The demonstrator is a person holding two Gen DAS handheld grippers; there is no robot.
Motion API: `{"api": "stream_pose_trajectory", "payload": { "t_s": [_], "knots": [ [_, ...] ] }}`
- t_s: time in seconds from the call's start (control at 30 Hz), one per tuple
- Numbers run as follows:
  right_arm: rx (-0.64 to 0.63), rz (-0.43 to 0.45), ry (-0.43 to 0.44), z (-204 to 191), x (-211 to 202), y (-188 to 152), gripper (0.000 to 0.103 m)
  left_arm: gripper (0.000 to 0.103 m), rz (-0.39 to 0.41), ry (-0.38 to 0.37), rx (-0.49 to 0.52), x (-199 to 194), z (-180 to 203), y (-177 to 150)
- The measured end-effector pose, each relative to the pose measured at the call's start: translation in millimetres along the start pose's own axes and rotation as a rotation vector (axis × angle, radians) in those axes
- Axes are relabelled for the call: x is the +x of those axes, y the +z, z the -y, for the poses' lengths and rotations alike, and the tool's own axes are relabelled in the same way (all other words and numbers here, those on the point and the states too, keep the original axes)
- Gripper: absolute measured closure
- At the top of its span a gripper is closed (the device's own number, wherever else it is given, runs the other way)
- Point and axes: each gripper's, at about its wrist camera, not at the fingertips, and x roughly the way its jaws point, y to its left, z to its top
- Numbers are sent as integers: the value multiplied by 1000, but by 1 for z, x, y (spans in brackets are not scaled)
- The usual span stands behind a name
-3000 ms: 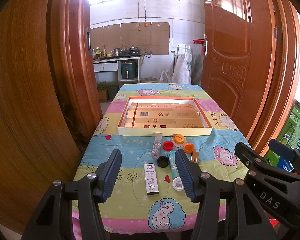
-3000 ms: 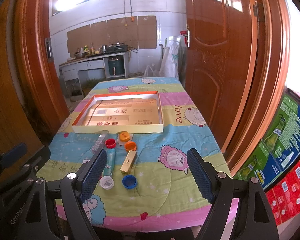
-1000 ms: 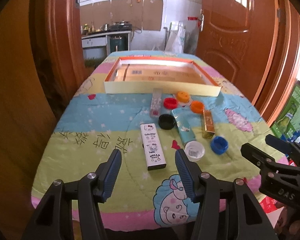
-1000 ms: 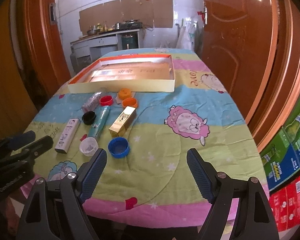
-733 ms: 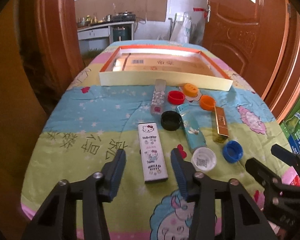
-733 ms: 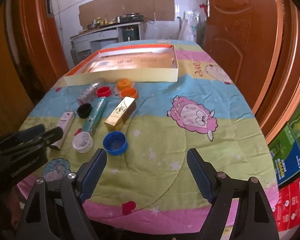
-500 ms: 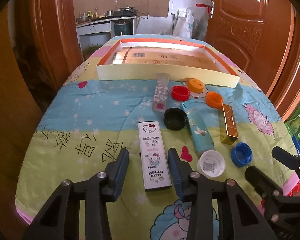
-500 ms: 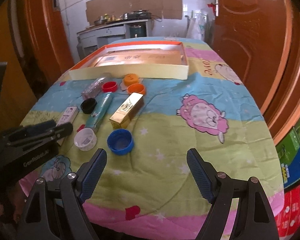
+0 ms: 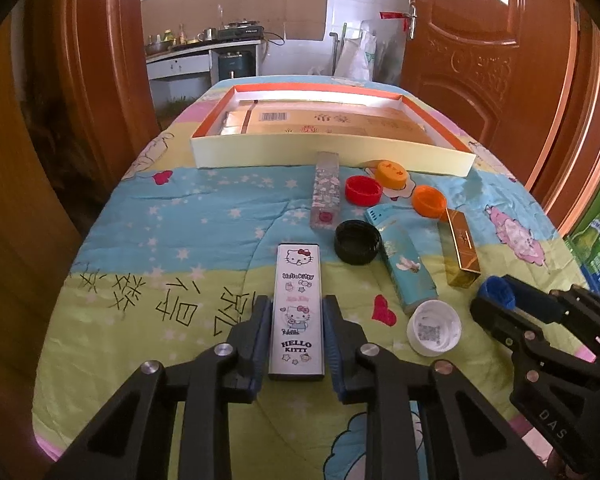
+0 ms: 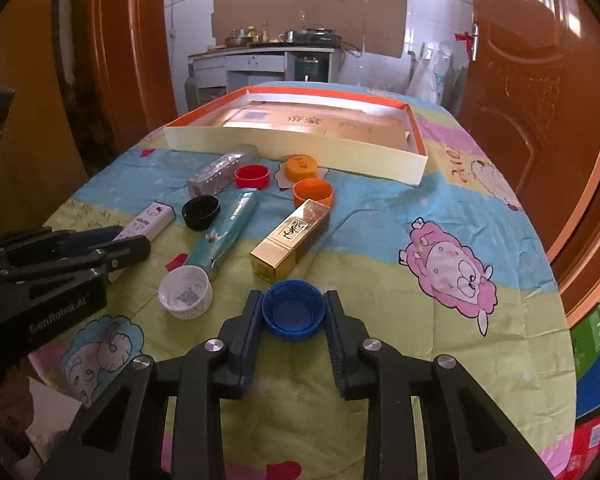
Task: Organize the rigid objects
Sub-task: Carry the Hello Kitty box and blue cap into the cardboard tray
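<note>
My left gripper [image 9: 296,312] is shut on the white Hello Kitty box [image 9: 298,304], which lies flat on the cloth. My right gripper [image 10: 292,308] is shut on the blue cap [image 10: 293,309], which rests open side up. Ahead lie a white cap [image 9: 434,327], a teal tube [image 9: 406,264], a gold box [image 9: 462,246], a black cap [image 9: 357,241], a clear patterned box [image 9: 326,188], a red cap [image 9: 363,190] and two orange caps [image 9: 391,168] [image 9: 429,200]. The open shallow box [image 9: 328,156] stands beyond them.
The table wears a cartoon-print cloth [image 10: 452,264]. Wooden doors stand on both sides [image 9: 476,60]. Stacked cartons [image 10: 596,364] sit on the floor to the right. A kitchen counter [image 9: 204,56] is at the back.
Both grippers came down and forward to the table. The left jaws narrowed onto the Hello Kitty box; the right jaws went from wide open to closed around the blue cap.
</note>
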Motion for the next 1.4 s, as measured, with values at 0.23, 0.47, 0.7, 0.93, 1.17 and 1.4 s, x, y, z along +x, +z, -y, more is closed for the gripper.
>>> {"api": "stream_pose_trajectory", "payload": {
  "t_s": [0.23, 0.47, 0.7, 0.93, 1.17, 1.4],
  "knots": [
    [23, 12, 24, 7, -11, 0, 72, 77, 2, -18, -14, -4, -4, 0],
    [51, 34, 39, 17, -27, 8, 72, 77, 65, -17, 1, -25, -5, 13],
    [25, 74, 23, 25, -43, 28, 72, 77, 106, -70, 3, -41, -11, 45],
    [-2, 107, 16, 40, -50, 58, 73, 77, 138, -62, 30, -49, -15, 85],
    [-43, 127, 19, 56, -48, 96, 72, 77, 160, -37, 38, -41, -18, 124],
    [-68, 127, 65, 73, -25, 140, 73, 77, 136, -38, 34, -17, -21, 154]
  ]
}}
